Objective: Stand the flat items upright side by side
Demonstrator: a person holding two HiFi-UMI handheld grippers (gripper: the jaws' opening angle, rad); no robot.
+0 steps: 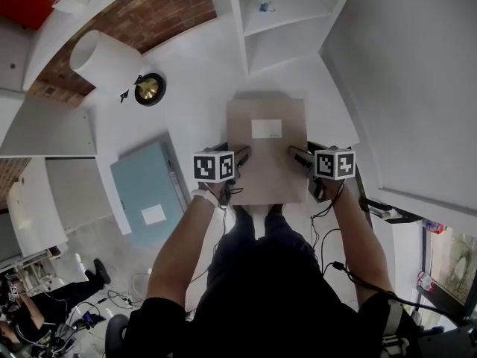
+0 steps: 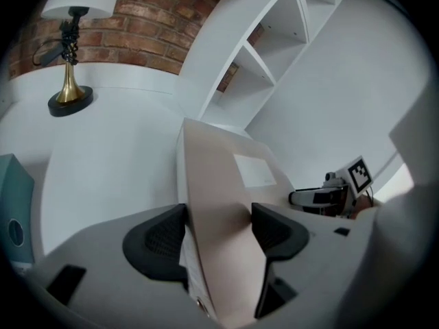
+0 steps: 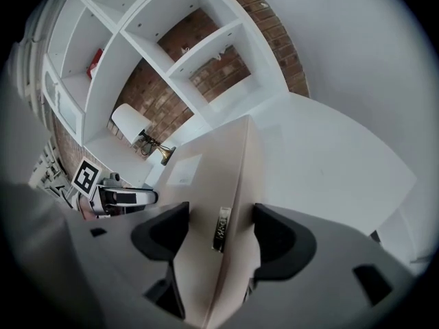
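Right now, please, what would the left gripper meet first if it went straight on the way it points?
The beige folder, between the jaws of the left gripper; beyond it, probably the white desktop.

Beige folder (image 1: 267, 155), pale-blue folder (image 1: 149, 189), white table (image 1: 195, 110), red-brick wall (image 1: 156, 13), brass lamp base (image 1: 149, 89)

A lamp (image 1: 112, 64) with a white shade and brass base is seen on a white table (image 1: 195, 114); a brick wall (image 1: 153, 13) is shown behind the lamp; a white shelf unit (image 1: 294, 17) is set to the lamp's right, a small blue object (image 1: 266, 7) lying in it.
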